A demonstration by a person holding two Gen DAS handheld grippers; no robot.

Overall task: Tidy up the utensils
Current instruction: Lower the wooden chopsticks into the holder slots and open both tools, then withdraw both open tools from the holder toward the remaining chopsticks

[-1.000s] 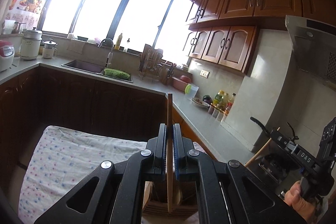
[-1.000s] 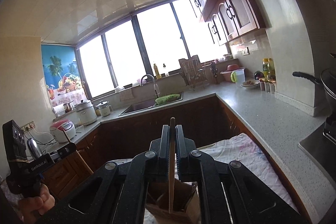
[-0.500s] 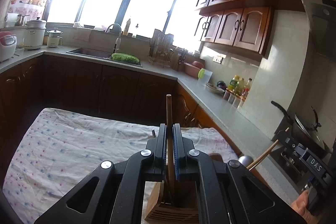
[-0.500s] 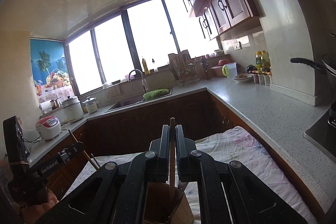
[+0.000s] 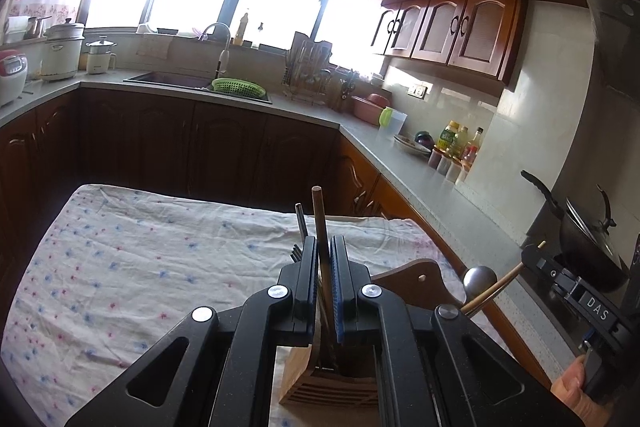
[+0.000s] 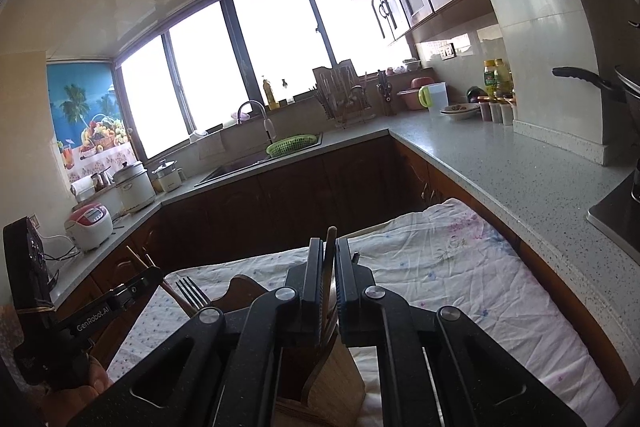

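My left gripper (image 5: pixel 323 247) is shut on a brown wooden chopstick (image 5: pixel 319 215) that stands upright, its lower end inside a wooden utensil holder (image 5: pixel 316 383) on the floral cloth. A metal utensil handle (image 5: pixel 301 223) sticks up beside it. My right gripper (image 6: pixel 328 251) is shut on another wooden chopstick (image 6: pixel 330 233), its lower end over the same holder (image 6: pixel 340 375). A fork (image 6: pixel 192 293) and a metal spoon (image 5: pixel 479 277) stand in the holder. Each gripper shows in the other's view, the right one (image 5: pixel 576 291) and the left one (image 6: pixel 120 297).
The floral cloth (image 5: pixel 140 267) covers the table. A grey countertop (image 6: pixel 500 163) runs along the right with bottles, a bowl and a jug. A black pan (image 5: pixel 588 243) sits on the stove. A sink with a green basket (image 5: pixel 238 89) is at the back.
Both grippers have tilted down and lowered their chopsticks toward the holder; the table cloth and the utensils in the holder now fill more of both views.
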